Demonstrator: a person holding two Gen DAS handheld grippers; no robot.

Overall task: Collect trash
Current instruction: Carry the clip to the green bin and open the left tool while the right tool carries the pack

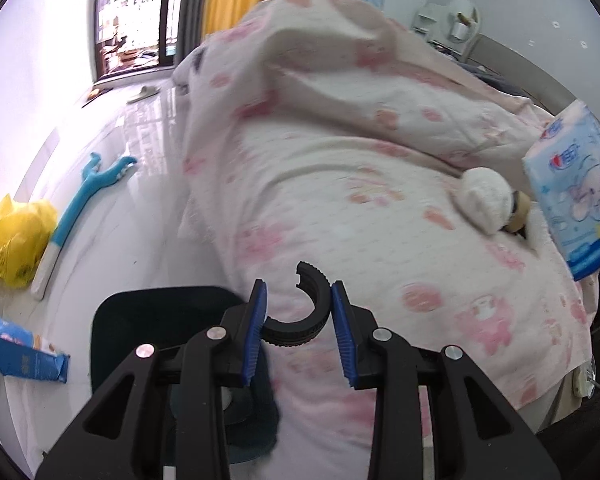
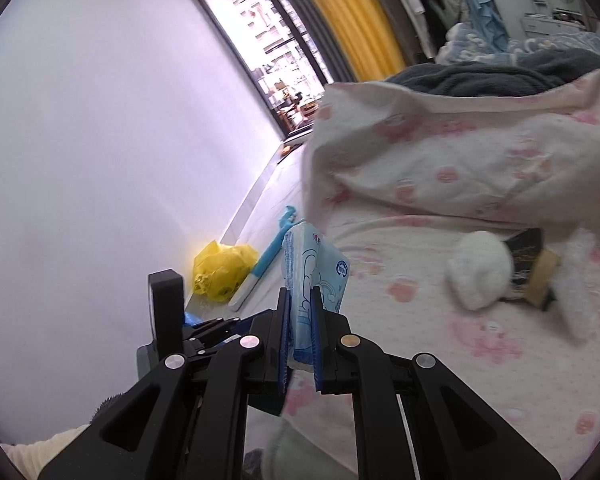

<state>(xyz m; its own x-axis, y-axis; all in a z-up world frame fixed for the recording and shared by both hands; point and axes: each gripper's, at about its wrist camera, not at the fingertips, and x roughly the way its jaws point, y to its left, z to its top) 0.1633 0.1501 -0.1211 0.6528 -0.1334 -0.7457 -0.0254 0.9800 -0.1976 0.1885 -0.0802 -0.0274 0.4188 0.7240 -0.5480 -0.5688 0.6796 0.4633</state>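
Blue-padded and black-framed, the left gripper (image 1: 299, 322) is holding a black ribbed C-shaped plastic ring (image 1: 305, 312) between its 2 jaws, which are standing fairly wide with the ring's outer curve pressing against both pads. Below it, a dark open-topped bin (image 1: 140, 320) is sitting on the floor just beside the bed. The right gripper (image 2: 301, 334) is clamping narrowly on a light blue plastic tissue pack printed with cartoon figures (image 2: 314, 276), the pack standing up out of the jaws above the bed's edge; the same pack is showing at the right rim of the left wrist view (image 1: 572, 196). On the bed, a white fluffy plush piece (image 2: 480, 276) is lying against a black and tan wrapper-like object (image 2: 534, 270), too blurred to name surely. A pink-and-cream quilt printed with paw and bear shapes (image 1: 360, 152) is covering the bed in rumpled folds, with a dark grey blanket (image 2: 500, 72) heaped behind it. On the pale glossy tile floor (image 1: 140, 208), a crumpled yellow plastic bag (image 1: 16, 240) is lying near the white wall (image 2: 100, 120), touching a long blue-and-white stick with a forked end (image 1: 76, 208), and a blue printed snack packet (image 1: 24, 356) is lying near the bin. A dark-framed window (image 1: 136, 16) and a yellow curtain (image 2: 356, 16) are closing off the far end of the room.
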